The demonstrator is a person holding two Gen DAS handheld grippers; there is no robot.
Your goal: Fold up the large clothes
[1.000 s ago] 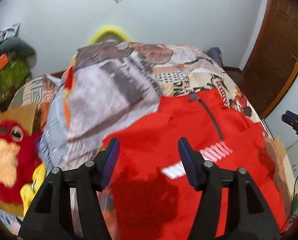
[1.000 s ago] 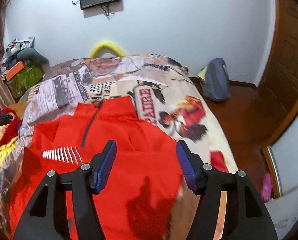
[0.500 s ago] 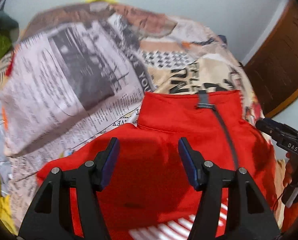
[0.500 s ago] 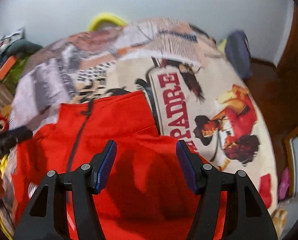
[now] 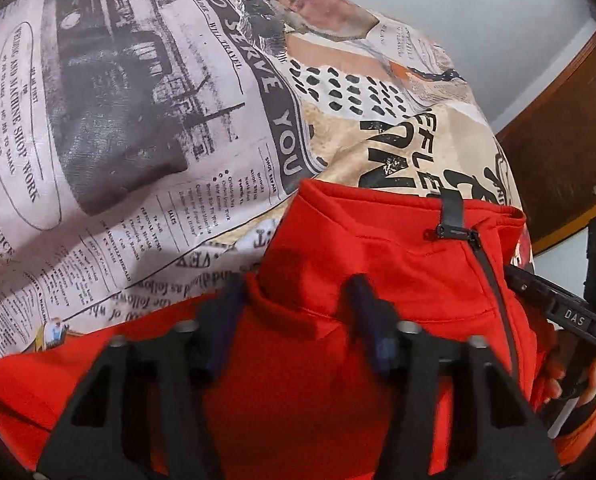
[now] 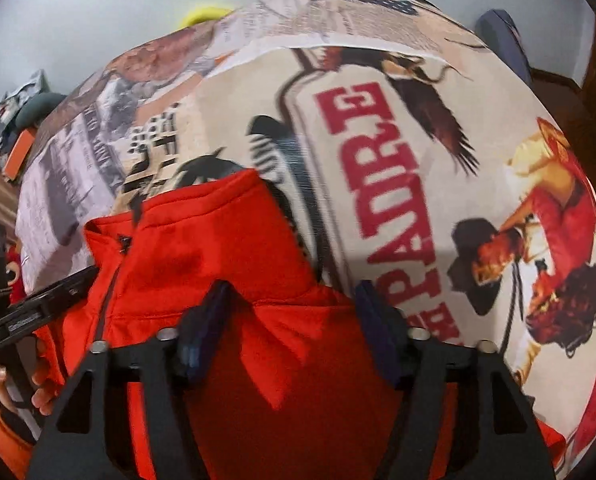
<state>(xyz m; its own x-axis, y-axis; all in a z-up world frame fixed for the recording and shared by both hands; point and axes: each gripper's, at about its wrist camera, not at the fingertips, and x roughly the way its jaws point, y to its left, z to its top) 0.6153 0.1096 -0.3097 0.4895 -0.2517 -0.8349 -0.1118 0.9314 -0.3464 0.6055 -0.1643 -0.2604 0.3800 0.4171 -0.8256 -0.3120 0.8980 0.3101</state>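
Red jacket [image 5: 378, 264] lying flat on the bed [image 5: 137, 120], collar toward the far side, zip [image 5: 494, 292] running down its middle. Left hand-held gripper [image 5: 295, 300] down over the left shoulder beside the collar, jaws just been closing, now at a middling gap with a ridge of red cloth between them; cannot tell whether the pads press it. Right hand-held gripper [image 6: 291, 300] likewise over the right shoulder, jaws also just been closing, a raised fold between them, bite again unclear.

Likely risks: pinching only the top layer, so the back stays behind on lifting; catching the printed bedsheet [image 6: 378, 160] under the right shoulder, near the jacket's edge; uneven bites left and right, skewing the fold; cloth slipping from a shallow bite.

Jacket soft, matte, fleece-like, creasing easily; stand-up collar stitched; dark zip tape with small metal pull. Bedsheet thin, smooth, newsprint-patterned, loosely wrinkled.
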